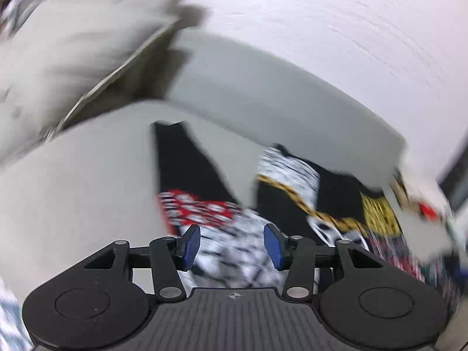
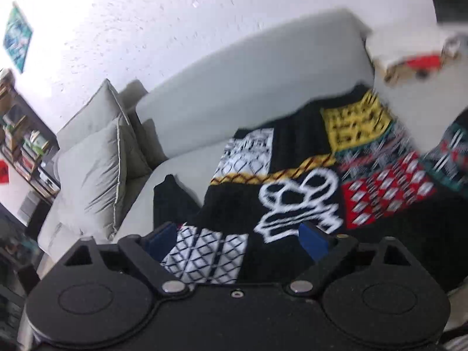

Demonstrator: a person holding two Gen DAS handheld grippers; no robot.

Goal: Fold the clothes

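Both grippers, L point(image 1: 232, 244) & R point(image 2: 238, 241), hung wide open, empty, over patchwork sweater point(image 2: 295, 193) on grey sofa point(image 2: 234, 93).

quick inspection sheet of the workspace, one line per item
surface: grey sofa seat, garment spread on it
job's things: black patchwork-print garment, laid out, one sleeve lying out over the seat
clutter: white printed garment at the sofa's far end
grippers: left tool open, empty, over the garment; right tool open, empty, over the garment's near edge
cables: nothing seen
surroundings: grey cushions, white wall, shelves, wall picture; both views blurred
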